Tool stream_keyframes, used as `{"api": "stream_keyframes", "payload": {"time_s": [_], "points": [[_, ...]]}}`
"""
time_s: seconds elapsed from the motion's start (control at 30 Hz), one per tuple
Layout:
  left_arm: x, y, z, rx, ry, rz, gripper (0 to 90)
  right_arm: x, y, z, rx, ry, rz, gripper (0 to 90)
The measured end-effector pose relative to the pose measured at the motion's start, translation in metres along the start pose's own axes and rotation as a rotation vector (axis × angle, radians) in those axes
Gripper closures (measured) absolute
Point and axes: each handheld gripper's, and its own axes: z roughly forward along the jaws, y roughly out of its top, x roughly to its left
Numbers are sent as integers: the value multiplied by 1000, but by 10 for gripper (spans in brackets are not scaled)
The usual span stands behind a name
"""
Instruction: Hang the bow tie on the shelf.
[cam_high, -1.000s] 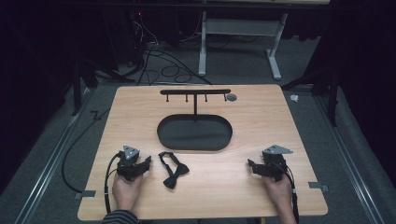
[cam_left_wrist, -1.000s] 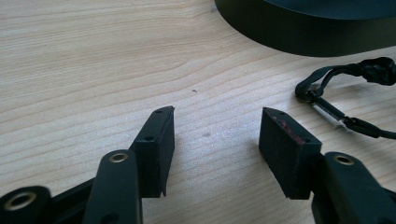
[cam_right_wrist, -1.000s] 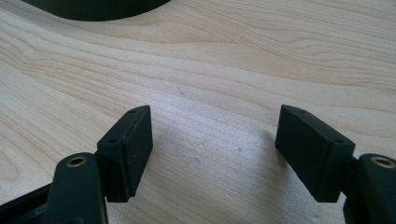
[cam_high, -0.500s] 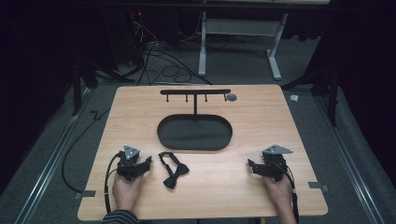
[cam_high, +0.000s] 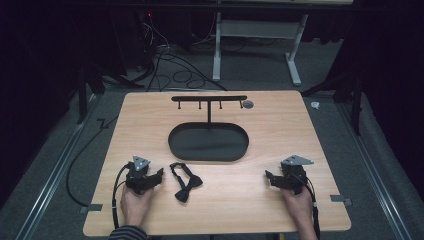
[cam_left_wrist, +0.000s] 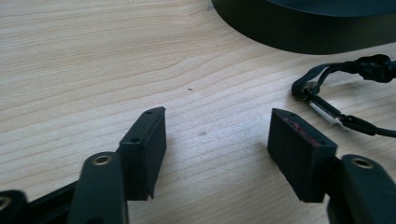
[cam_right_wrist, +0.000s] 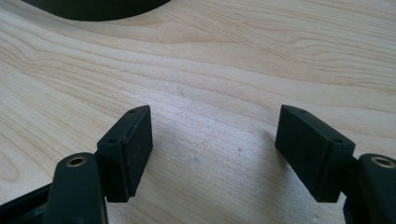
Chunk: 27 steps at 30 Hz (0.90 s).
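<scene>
Here's the wooden table (cam_high: 150, 120), pale grain, square corners, with wide bare board on all sides of the gear. At centre sits the oval tray (cam_high: 175, 142), matte black with a low smooth wall; a thin post rises from it to a hook bar (cam_high: 209, 98) running across at twelve o'clock. In the left gripper view the tray's curved wall (cam_left_wrist: 261, 28) arcs across at one o'clock, and in the right gripper view its edge (cam_right_wrist: 93, 9) peeks in at eleven.

Down at seven o'clock from the tray, the left gripper (cam_high: 158, 176) rests on the board, its jaws just been opening and now released wide, only bare grain between the flat black pads (cam_left_wrist: 144, 144). At five o'clock the right gripper (cam_high: 268, 178) rests well clear of the table edge, jaws likewise spread, nothing between them.

And the small one: the black bow tie (cam_high: 189, 184), soft fabric with a thin looped strap, lies flat just beside the left gripper at its three o'clock, apart from the pads. Its strap and clasp (cam_left_wrist: 327, 109) show at two o'clock in the left gripper view.
</scene>
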Motion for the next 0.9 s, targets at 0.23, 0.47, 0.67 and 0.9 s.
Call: {"api": "stream_keyframes", "payload": {"time_s": [0.23, 0.47, 0.67, 0.9], "points": [[-1, -1, -2, -2, 13, -9, 389, 0, 0, 0, 0, 1, 1, 287], [1, 0, -8, -9, -4, -34, 414, 0, 0, 0, -1, 2, 0, 286], [-2, 1, -15, -29, -37, -42, 450, 0, 0, 0, -2, 3, 1, 286], [-10, 6, -20, -35, -80, -43, 474, 0, 0, 0, 0, 1, 1, 286]]}}
